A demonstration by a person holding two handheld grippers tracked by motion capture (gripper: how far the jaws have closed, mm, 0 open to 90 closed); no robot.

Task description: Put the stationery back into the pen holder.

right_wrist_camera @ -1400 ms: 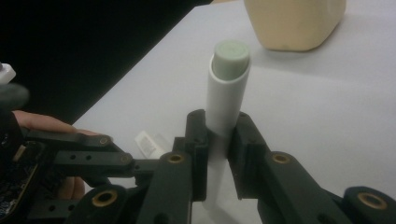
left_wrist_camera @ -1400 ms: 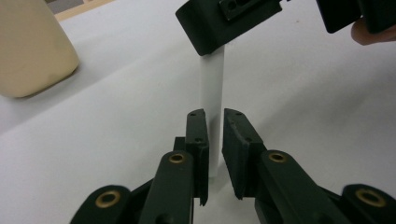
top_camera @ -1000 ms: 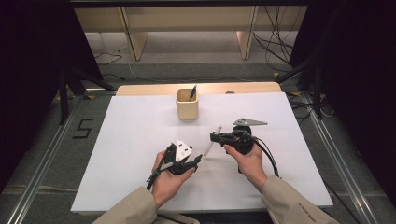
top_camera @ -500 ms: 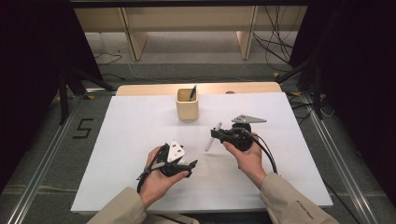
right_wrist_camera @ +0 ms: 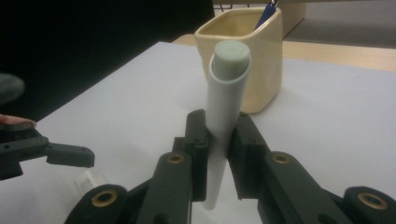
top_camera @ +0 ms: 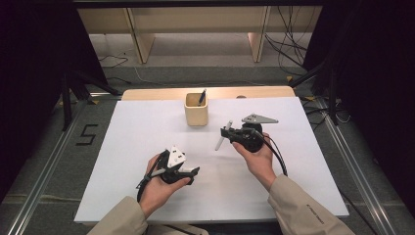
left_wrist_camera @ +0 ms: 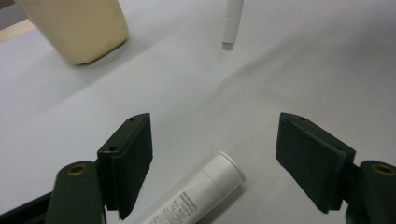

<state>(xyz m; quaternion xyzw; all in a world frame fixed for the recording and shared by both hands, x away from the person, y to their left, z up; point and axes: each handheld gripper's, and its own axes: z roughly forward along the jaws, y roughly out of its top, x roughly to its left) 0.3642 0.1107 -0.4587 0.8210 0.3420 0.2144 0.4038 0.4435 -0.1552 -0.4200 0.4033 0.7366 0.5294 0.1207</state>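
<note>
We see the table (top_camera: 147,147), covered in white, spread under both hands. On it, toward twelve o'clock from the middle, stands the cup (top_camera: 196,109), a square cream holder with a dark pen (top_camera: 201,97) leaning out of it at about one o'clock.

Our right gripper (top_camera: 226,133) sits at about four o'clock from the cup, a grey plate on top and a cable trailing back along the sleeve. Its jaws are clamped narrow on the marker (top_camera: 223,136), a white tube. In the high view the marker slants down toward seven o'clock from the jaws, its lower end near the table. In the right gripper view the marker (right_wrist_camera: 224,116) rises between the pads, its pale green end pointing at the cup (right_wrist_camera: 252,56) behind it.

Our left gripper (top_camera: 192,174) lies at about seven o'clock from the cup, near the front edge, well apart from the right one. Its jaws have just been opening and now stand wide, pressing on nothing. In the left gripper view the cap (left_wrist_camera: 201,196), a short white cylinder with small print, lies on the table between the two pads, touching neither, its closed end pointing to about one o'clock. Farther off in that view, at twelve o'clock, the marker's green tip (left_wrist_camera: 227,45) hangs just above the table, and the cup (left_wrist_camera: 79,28) stands at eleven o'clock.
</note>
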